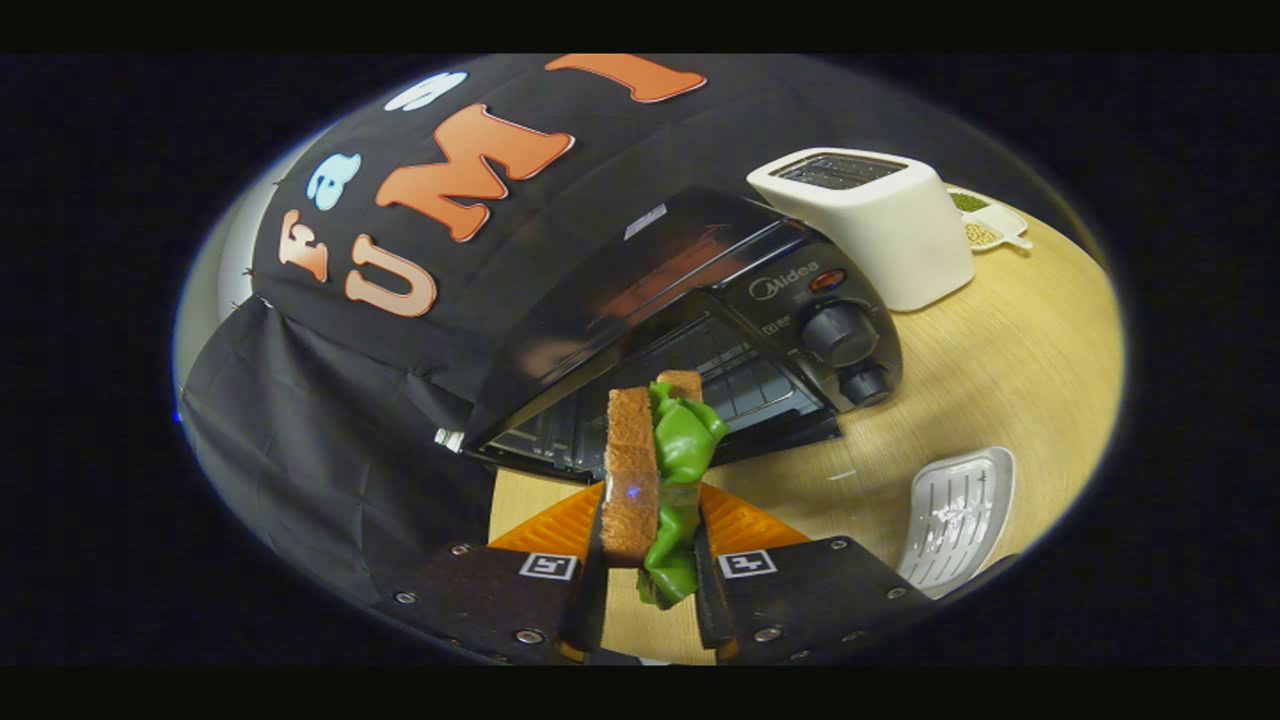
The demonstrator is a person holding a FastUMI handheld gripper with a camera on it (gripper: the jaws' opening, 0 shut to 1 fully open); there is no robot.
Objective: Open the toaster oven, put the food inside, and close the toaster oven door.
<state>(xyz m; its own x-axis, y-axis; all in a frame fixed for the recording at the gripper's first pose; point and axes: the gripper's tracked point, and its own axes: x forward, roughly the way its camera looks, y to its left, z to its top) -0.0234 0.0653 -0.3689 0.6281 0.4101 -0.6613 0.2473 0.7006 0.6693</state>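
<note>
A sandwich (640, 470) of brown toast slices with green lettuce stands upright between my fingers, and my gripper (648, 570) is shut on it. Just beyond it sits the black toaster oven (690, 300) on the wooden table, tilted in the view. Its door is open, showing the wire rack (745, 385) inside. Two knobs (840, 335) sit on its right panel. The sandwich hangs above the table in front of the oven's opening.
A white pop-up toaster (865, 225) stands behind the oven on the right, with a small white dish (990, 225) of seeds past it. A white ribbed tray (955, 520) lies right of my fingers. An orange tray (750, 525) lies below the sandwich.
</note>
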